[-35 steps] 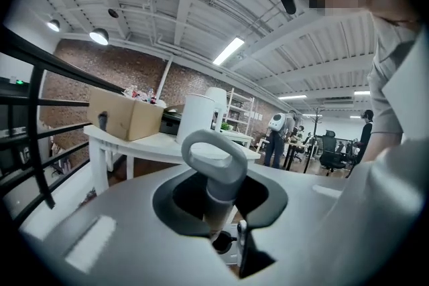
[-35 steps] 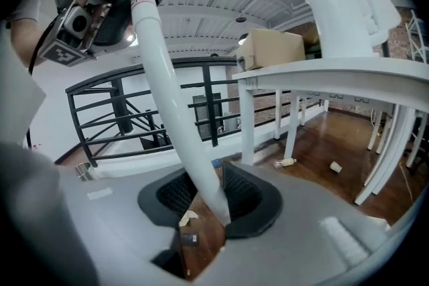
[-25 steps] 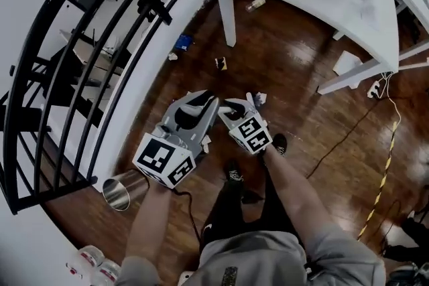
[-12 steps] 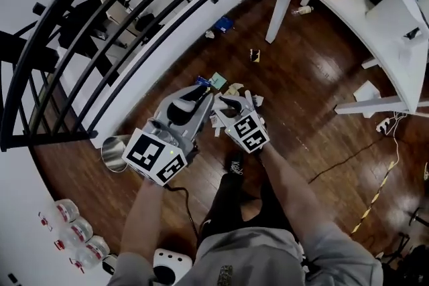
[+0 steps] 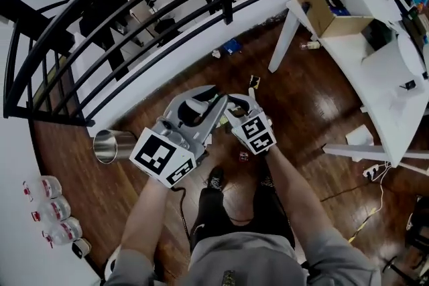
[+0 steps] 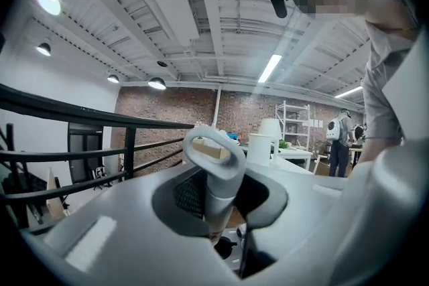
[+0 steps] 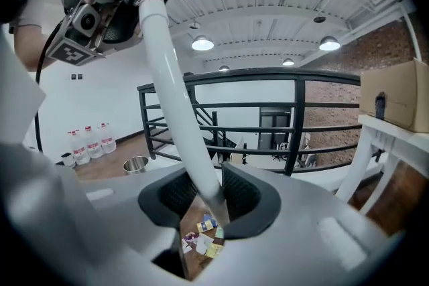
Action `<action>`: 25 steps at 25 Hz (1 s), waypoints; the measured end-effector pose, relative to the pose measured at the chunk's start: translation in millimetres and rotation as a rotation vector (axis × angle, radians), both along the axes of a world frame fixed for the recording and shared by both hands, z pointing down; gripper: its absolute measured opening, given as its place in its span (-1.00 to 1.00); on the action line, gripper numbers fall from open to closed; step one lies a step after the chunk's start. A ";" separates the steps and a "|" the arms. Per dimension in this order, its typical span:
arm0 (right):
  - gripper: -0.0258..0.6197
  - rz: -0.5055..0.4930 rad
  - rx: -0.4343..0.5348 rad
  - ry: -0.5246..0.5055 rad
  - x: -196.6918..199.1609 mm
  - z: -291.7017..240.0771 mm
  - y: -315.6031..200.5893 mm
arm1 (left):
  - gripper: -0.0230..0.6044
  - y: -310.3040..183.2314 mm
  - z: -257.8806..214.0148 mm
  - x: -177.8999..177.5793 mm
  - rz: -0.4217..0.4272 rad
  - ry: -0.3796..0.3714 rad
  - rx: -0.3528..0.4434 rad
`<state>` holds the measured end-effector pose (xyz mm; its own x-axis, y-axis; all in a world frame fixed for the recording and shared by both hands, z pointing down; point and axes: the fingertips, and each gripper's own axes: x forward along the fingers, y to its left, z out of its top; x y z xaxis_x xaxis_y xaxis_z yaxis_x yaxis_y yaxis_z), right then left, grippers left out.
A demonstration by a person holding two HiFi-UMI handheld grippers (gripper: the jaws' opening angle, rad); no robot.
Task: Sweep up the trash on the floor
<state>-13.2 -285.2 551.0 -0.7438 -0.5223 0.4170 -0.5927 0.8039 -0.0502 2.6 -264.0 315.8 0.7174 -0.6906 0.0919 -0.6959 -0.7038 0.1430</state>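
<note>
Jaws, left: the left gripper (image 6: 216, 211) is clamped on the looped top end of the broom handle (image 6: 216, 164), with a pad on each side of it.
Jaws, right: the right gripper (image 7: 201, 201) has just been closing a little and grips the same handle lower down, the pole passing between its pads.
Broom handle: white, slanting up from the right gripper to the left one. In the head view the grippers hide its lower end.
Trash: coloured paper scraps and wrappers (image 7: 204, 238) lie in a loose heap on the floor below the right jaws. A small scrap (image 5: 255, 82) and a blue packet (image 5: 232, 47) lie apart, nearer the railing.
Floor: dark glossy wooden boards (image 5: 315, 124).
Metal bin: stands (image 5: 107, 146) to the person's left, just beside the white base under the railing.
Railing: black bars (image 5: 134, 30) curving round the floor's edge.
Table: white (image 5: 382, 57), at the right, with an open cardboard box (image 5: 328, 0) on its corner.
Bottles: three clear water bottles (image 5: 50, 211) in a row at the far left.
</note>
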 end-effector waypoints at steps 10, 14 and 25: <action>-0.60 -0.068 0.069 0.069 54.9 12.5 -90.0 | -0.70 -68.9 18.2 41.1 -0.081 0.054 0.024; -0.61 -0.133 0.063 0.109 60.7 42.5 -121.4 | -0.70 -103.8 48.7 41.4 -0.140 0.086 0.002; -0.59 -0.353 -0.052 0.066 59.1 133.8 -168.8 | -0.69 -173.3 135.9 44.1 -0.418 0.087 -0.114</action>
<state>45.9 -454.0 684.8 -0.8450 -0.2151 0.4896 -0.2825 0.9569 -0.0672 46.7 -437.3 451.7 0.3867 -0.9121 0.1360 -0.8993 -0.3404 0.2746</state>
